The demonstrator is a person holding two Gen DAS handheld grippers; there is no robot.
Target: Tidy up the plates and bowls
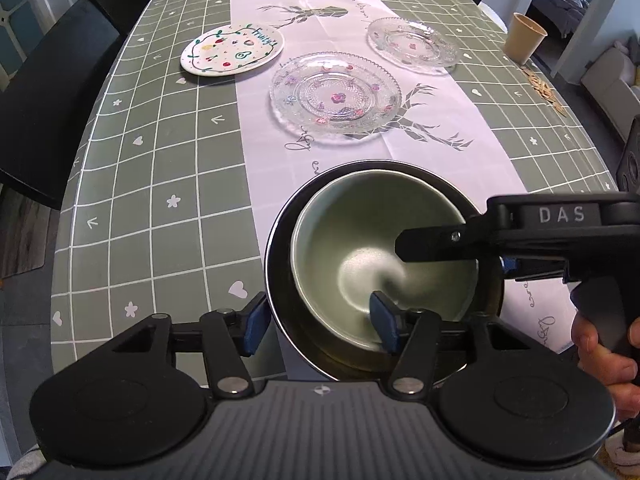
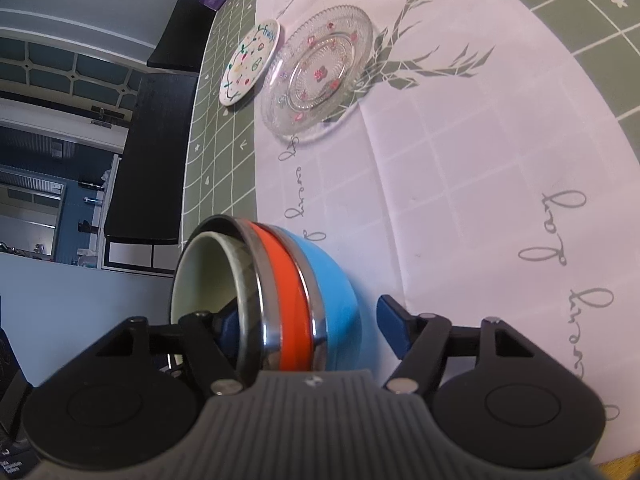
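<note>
Steel-rimmed bowls sit nested low in both views: a pale green bowl (image 1: 384, 248) inside an orange bowl (image 2: 290, 300), inside a blue bowl (image 2: 336, 296), on the white deer-print runner of the table (image 1: 160, 200). The left gripper (image 1: 318, 326) has open jaws straddling the stack's near rim, one finger outside, one inside, not pressing. The right gripper (image 2: 310, 332) likewise stands open astride the rim. Higher in the left view lie a large clear glass plate (image 1: 335, 98), a smaller glass plate (image 1: 414, 45) and a white fruit-painted plate (image 1: 232, 50).
</note>
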